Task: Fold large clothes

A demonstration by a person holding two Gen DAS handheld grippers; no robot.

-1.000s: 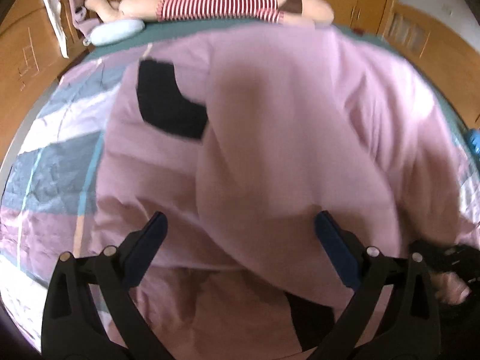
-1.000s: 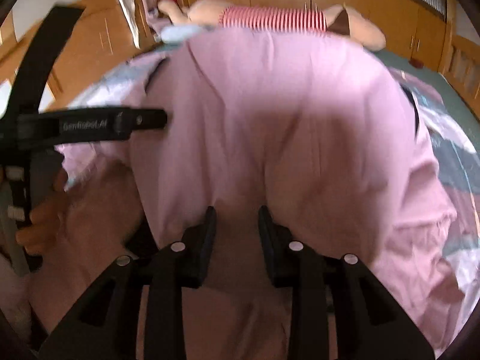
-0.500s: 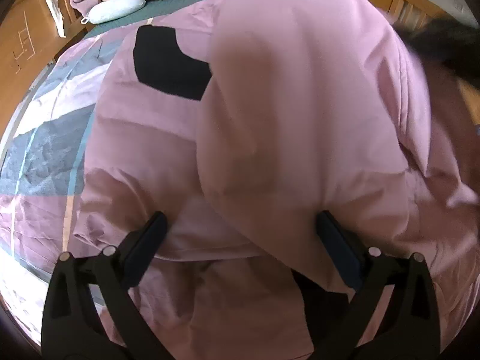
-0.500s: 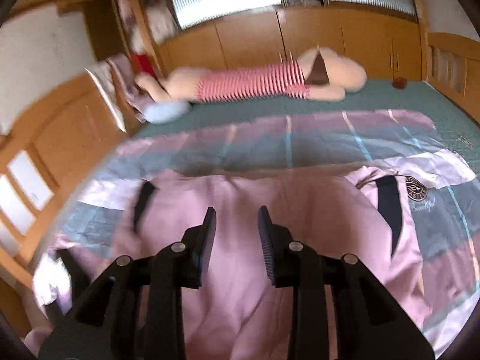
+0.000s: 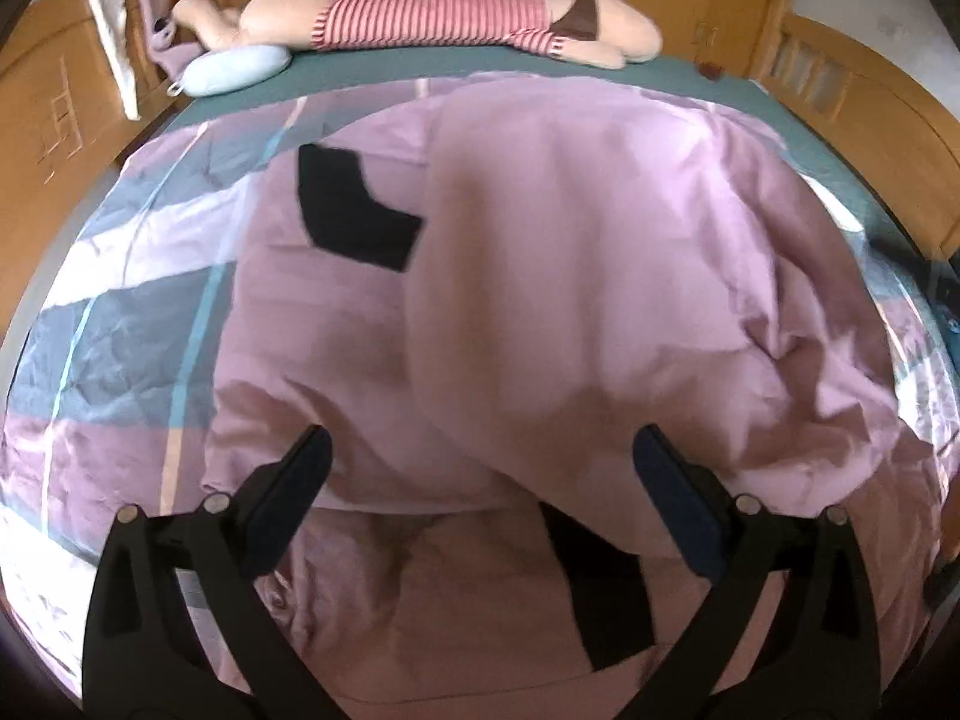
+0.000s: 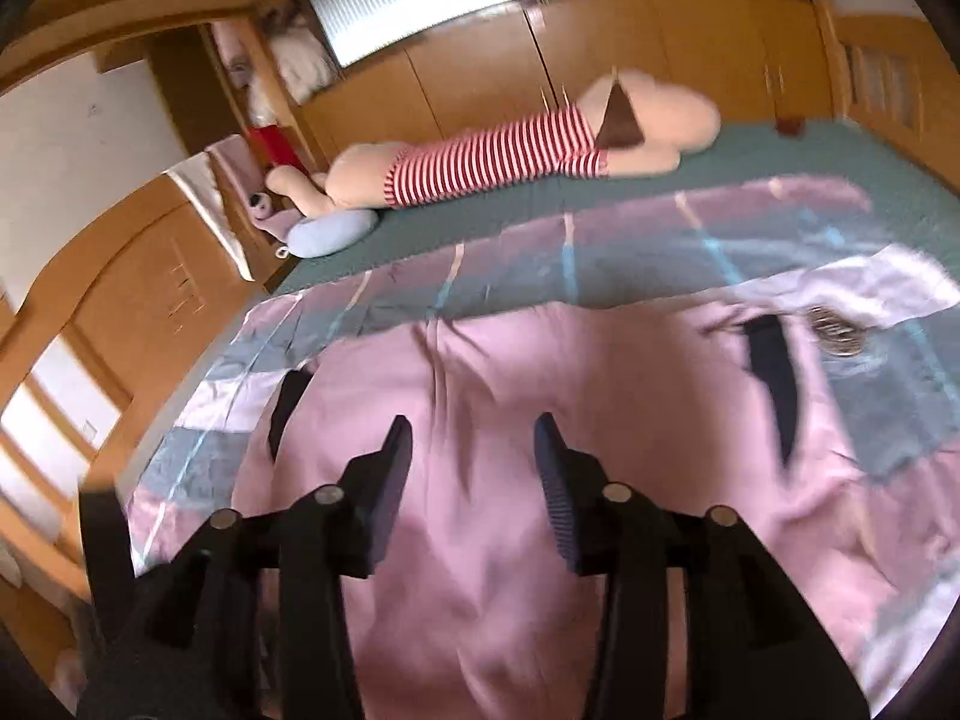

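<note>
Your left gripper (image 5: 480,486) stands wide open, holding nothing; a raised fold of the pink garment (image 5: 570,276) bulges between and just beyond its fingers. Your right gripper (image 6: 474,468) is parted to a moderate gap, also empty, hovering above the cloth.

The garment lies spread on the patchwork bedspread (image 5: 120,312), one layer already lapped over another, with black panels (image 5: 348,216) showing at its left and at the near edge. Judge it light, limp and thin: it will sag, crease and trail from any single hold. Take it at a seam, hem or doubled edge, where the fabric is thickest, and use both grippers well apart so the span stays taut. A pinch in mid-panel would likely gather only one layer.

Beyond lie a pale blue cushion (image 5: 234,69) and a striped plush toy (image 5: 456,18) against the wooden cabinets (image 6: 480,84).
</note>
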